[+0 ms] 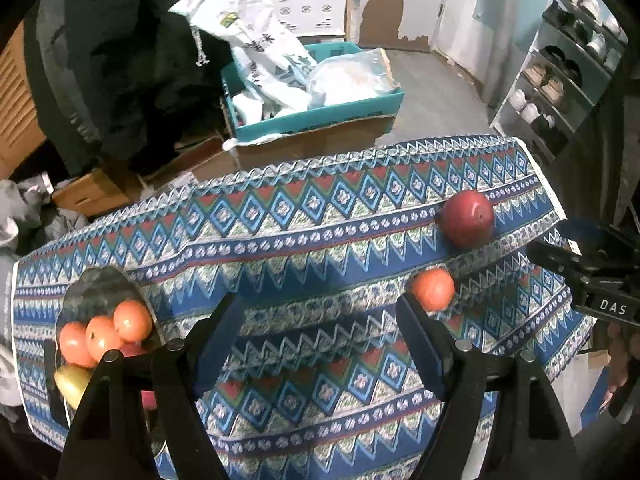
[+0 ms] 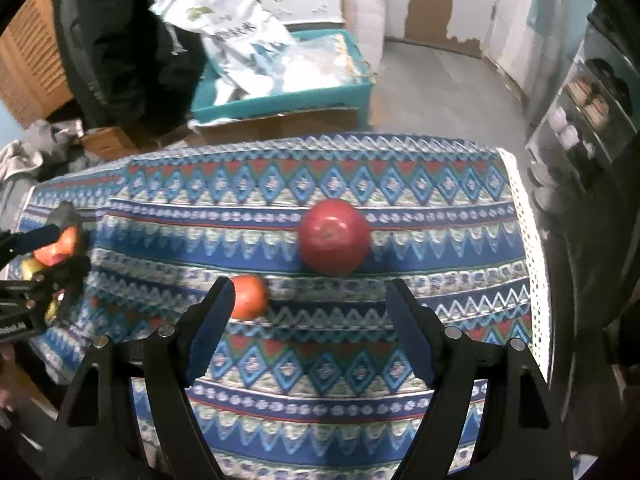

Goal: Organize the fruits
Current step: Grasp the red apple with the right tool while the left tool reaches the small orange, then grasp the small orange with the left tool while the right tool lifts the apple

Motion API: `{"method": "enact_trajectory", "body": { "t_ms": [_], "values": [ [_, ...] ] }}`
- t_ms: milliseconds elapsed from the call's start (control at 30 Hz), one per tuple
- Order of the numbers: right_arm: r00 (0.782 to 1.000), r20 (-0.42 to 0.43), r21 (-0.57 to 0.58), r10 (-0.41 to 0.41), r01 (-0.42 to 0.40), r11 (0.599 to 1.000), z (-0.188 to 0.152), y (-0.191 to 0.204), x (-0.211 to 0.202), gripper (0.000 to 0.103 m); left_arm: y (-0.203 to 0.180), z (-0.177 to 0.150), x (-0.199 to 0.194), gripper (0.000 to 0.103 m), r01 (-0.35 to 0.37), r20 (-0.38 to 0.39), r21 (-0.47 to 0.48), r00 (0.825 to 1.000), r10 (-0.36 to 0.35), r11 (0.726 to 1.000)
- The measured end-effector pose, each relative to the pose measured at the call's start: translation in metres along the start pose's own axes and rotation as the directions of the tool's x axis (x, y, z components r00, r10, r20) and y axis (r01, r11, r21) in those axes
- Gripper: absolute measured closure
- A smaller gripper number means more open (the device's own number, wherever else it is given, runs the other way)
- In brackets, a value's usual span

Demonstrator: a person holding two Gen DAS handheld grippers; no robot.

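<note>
**A:** Two grippers over the table, both with jaws standing apart and nothing gripped. Going left to right in the left wrist view: there's a dark plate (image 1: 94, 286) at the left edge of the patterned tablecloth (image 1: 304, 236), with three oranges (image 1: 105, 332) bunched on it, a yellowish fruit (image 1: 71, 384) at its near side and a bit of something red behind the gripper's frame, can't tell what.

**B:** And the left gripper (image 1: 320, 330) itself?

**A:** Roughly half open, only bare cloth between the blue pads. Its right finger sits in front of the edge of a loose orange (image 1: 434, 288); touching or just overlapping, can't say. Up and to the right of that orange is a big red apple (image 1: 467, 218), near the far right side of the cloth, the two a little apart.

**B:** Right one?

**A:** Right gripper (image 2: 310, 330) is about the same width, empty too. In its own view that loose orange peeks out just beside its left finger, and the apple sits further off, between the fingertips' line of sight, not touched.

**B:** Any readable text?

**A:** "DAS" in white on the right gripper's black body, seen at the right edge of the left view. The white bag (image 1: 256, 40) in the teal box (image 1: 320, 114) beyond the table has print, but it's too small to read.
</note>
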State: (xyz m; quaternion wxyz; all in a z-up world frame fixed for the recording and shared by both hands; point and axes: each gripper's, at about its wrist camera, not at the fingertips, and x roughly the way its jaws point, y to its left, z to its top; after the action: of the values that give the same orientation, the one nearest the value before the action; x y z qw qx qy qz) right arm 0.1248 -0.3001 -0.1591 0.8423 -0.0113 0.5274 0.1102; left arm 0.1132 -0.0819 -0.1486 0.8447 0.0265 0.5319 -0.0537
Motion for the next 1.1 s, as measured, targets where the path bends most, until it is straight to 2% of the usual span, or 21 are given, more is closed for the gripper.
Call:
{"method": "enact_trajectory", "body": {
  "t_ms": [200, 600, 933, 1100],
  "values": [
    [0.999, -0.04, 0.044, 0.016, -0.014, 0.999, 0.009, -0.022, 0.03, 0.025, -0.011, 0.016, 0.02, 0.023, 0.022, -0.012, 0.003, 1.0, -0.022, 1.0],
    [0.995, -0.093, -0.003, 0.021, -0.022, 1.0, 0.034, -0.014, 0.084, 0.025, -0.013, 0.032, 0.071, 0.023, 0.058, -0.055, -0.022, 0.997, -0.059, 0.998],
    [0.99, -0.138, -0.004, 0.004, -0.005, 1.0, 0.036, -0.015, 0.124, 0.025, -0.005, 0.036, 0.103, 0.023, 0.093, -0.103, -0.074, 0.99, -0.101, 0.993],
    [0.991, -0.133, -0.015, 0.001, -0.003, 1.0, 0.034, -0.014, 0.133, 0.027, -0.01, 0.033, 0.108, 0.023, 0.111, -0.116, -0.065, 0.986, -0.118, 0.992]
  ]
}}
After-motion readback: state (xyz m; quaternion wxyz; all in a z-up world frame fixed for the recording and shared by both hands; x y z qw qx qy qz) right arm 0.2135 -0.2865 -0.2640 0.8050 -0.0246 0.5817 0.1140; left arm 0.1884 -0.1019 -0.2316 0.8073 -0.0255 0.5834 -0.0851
